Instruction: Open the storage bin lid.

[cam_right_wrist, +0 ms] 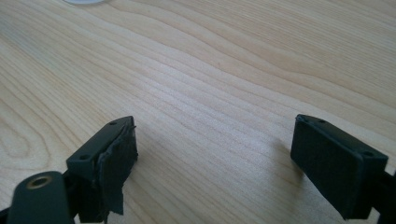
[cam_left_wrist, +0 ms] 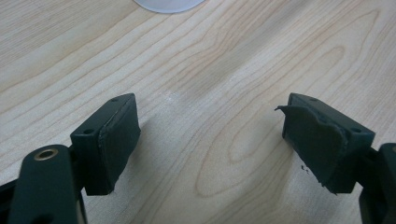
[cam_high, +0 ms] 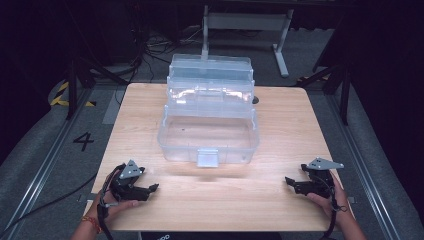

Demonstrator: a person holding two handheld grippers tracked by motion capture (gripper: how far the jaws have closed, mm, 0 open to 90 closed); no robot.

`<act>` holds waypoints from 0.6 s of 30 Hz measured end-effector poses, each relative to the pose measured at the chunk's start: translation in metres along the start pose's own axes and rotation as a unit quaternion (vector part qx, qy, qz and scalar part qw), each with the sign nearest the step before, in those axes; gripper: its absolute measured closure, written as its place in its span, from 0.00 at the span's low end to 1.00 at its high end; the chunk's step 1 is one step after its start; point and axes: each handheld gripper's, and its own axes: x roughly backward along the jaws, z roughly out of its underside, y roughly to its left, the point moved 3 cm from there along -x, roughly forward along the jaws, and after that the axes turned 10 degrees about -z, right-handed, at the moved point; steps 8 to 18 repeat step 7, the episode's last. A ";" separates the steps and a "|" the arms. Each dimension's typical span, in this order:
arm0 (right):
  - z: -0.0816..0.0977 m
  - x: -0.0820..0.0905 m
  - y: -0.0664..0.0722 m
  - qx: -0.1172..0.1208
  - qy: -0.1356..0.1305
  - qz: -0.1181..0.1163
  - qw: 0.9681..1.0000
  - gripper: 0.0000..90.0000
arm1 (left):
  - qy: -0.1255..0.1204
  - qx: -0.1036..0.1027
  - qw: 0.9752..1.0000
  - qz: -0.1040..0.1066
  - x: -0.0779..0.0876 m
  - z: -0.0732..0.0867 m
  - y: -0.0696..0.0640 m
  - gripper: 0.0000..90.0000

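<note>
A clear plastic tiered box (cam_high: 207,117) stands open in the middle of the wooden table (cam_high: 215,200), its trays stepped back and its white front latch (cam_high: 206,157) facing me. My left gripper (cam_high: 152,188) rests near the front left corner, pointing right, held by a hand. In the left gripper view its jaws (cam_left_wrist: 210,140) stand open over bare wood. My right gripper (cam_high: 289,181) lies near the front right corner, pointing left. Its jaws (cam_right_wrist: 215,158) are also open with nothing between them. A pale rounded edge (cam_left_wrist: 168,3) shows at the top of the left gripper view.
Beyond the table's far edge stands a grey metal frame (cam_high: 245,22), with cables (cam_high: 150,47) on the floor. A painted "4" (cam_high: 83,141) and yellow-black tape (cam_high: 61,95) mark the floor at the left. Bare wood lies between box and grippers.
</note>
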 end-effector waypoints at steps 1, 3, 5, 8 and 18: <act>0.000 0.000 0.000 0.000 0.000 0.000 1.000 0.17 | -0.001 0.001 1.000 -0.002 0.000 0.000 0.000 0.22; 0.000 0.000 0.000 0.000 0.000 0.000 1.000 0.17 | -0.001 0.005 1.000 -0.002 0.000 0.000 -0.001 0.21; 0.000 0.000 0.000 0.000 0.000 0.000 1.000 0.17 | -0.001 0.004 1.000 -0.002 0.000 0.000 -0.001 0.21; 0.000 0.000 0.000 0.001 0.000 0.000 1.000 0.17 | -0.003 0.005 1.000 -0.001 -0.001 0.000 -0.001 0.21; 0.000 0.000 0.000 0.001 0.000 0.000 1.000 0.17 | -0.003 0.005 1.000 -0.001 -0.001 0.000 -0.001 0.21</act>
